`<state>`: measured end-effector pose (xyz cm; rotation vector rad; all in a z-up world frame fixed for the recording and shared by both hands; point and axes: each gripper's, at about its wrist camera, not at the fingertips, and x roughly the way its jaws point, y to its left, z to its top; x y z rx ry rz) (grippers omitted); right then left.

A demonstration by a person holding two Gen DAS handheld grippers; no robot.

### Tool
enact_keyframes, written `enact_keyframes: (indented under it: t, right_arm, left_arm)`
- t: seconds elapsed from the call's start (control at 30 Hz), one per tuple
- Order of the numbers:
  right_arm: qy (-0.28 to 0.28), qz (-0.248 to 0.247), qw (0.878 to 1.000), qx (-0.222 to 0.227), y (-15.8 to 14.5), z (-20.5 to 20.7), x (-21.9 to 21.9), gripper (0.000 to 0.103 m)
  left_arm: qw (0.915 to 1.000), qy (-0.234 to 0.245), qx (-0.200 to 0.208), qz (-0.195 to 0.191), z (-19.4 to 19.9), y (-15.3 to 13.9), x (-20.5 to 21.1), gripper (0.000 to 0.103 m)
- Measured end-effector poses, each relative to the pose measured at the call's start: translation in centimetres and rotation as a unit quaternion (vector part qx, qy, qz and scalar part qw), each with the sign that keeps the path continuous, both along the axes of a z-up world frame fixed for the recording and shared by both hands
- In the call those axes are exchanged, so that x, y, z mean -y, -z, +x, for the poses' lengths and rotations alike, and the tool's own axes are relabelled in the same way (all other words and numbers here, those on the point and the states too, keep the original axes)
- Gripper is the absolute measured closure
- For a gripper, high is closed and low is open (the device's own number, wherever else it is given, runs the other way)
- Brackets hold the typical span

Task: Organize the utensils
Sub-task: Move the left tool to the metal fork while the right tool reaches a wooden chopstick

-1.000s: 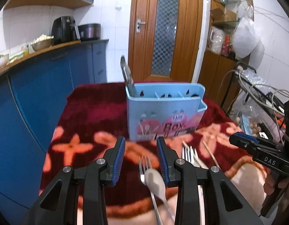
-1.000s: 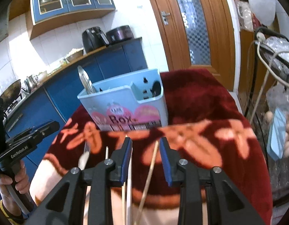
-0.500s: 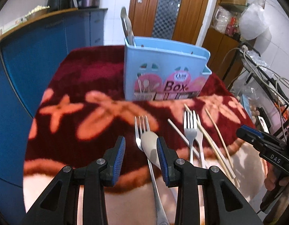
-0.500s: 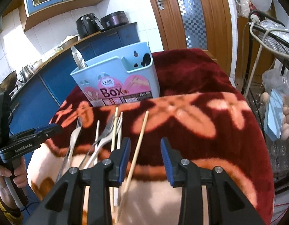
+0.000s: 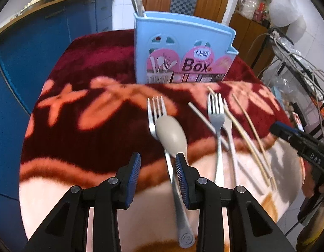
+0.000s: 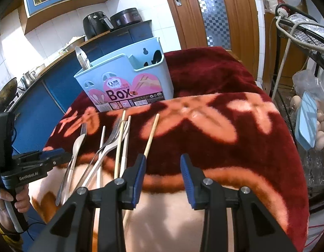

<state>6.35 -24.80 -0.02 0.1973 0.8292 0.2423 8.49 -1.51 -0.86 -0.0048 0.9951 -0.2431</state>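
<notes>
Steel spoon point(image 5: 171, 135) lay near the surface's front edge, its handle between the open left claw point(image 5: 157, 168), awaiting a pinch.

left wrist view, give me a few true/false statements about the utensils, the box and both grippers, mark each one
1. The blue box stands upright on the blanket. True.
2. The spoon lies partly over a fork. True.
3. The left gripper is clamped shut on the spoon. False: its jaws stand open, with the spoon's handle passing just inside the right-side finger.
4. All the chopsticks are already in the box. False: several lie loose on the blanket beside a second fork.
5. The right gripper holds nothing. True: its jaws are open over the blanket.
</notes>
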Motion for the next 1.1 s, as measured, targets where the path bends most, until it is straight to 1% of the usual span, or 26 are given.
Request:
enact_keyframes:
  t: [0.23, 0.37, 0.57, 0.7, 0.8, 0.87, 0.9, 0.97, 1.03, 1.1]
  right_arm:
    - [0.0, 0.001, 1.0, -0.004, 0.2, 0.1, 0.1, 0.066]
    - [-0.001, 0.0, 1.0, -0.004, 0.3, 0.1, 0.1, 0.066]
    - [-0.003, -0.002, 1.0, -0.007, 0.5, 0.2, 0.0, 0.066]
    - [-0.007, -0.003, 1.0, -0.013, 0.5, 0.4, -0.2, 0.066]
    - [-0.016, -0.009, 1.0, -0.021, 0.4, 0.7, -0.6, 0.066]
    - [-0.02, -0.014, 0.999, -0.029, 0.3, 1.0, -0.8, 0.066]
    - [-0.024, -0.014, 0.999, -0.037, 0.3, 1.2, -1.0, 0.066]
    - [-0.033, -0.012, 0.998, -0.052, 0.3, 1.5, -1.2, 0.066]
    - [-0.044, -0.011, 0.997, -0.07, 0.3, 2.0, -1.5, 0.066]
    - [-0.053, -0.011, 0.995, -0.083, 0.2, 2.3, -1.9, 0.066]
  left_arm:
    - [0.9999, 0.006, -0.005, 0.009, 0.3, 0.4, 0.1, 0.068]
    - [0.9999, 0.006, -0.009, 0.011, 1.2, 1.0, 0.6, 0.068]
    - [0.9998, 0.009, -0.012, 0.012, 2.6, 1.0, 1.1, 0.068]
    - [0.9991, 0.017, -0.03, 0.026, 3.3, 1.0, 1.5, 0.077]
    - [0.9981, 0.025, -0.042, 0.038, 3.7, 1.0, 1.6, 0.081]
    - [0.9975, 0.026, -0.05, 0.043, 3.7, 0.9, 1.7, 0.086]
    - [0.9973, 0.028, -0.053, 0.042, 3.8, 0.9, 1.8, 0.091]
    - [0.9975, 0.028, -0.055, 0.035, 3.6, 0.8, 1.7, 0.094]
    - [0.9981, 0.025, -0.055, 0.011, 3.5, 0.6, 1.1, 0.097]
    - [0.9987, 0.015, -0.046, -0.013, 3.4, 0.4, 0.2, 0.1]
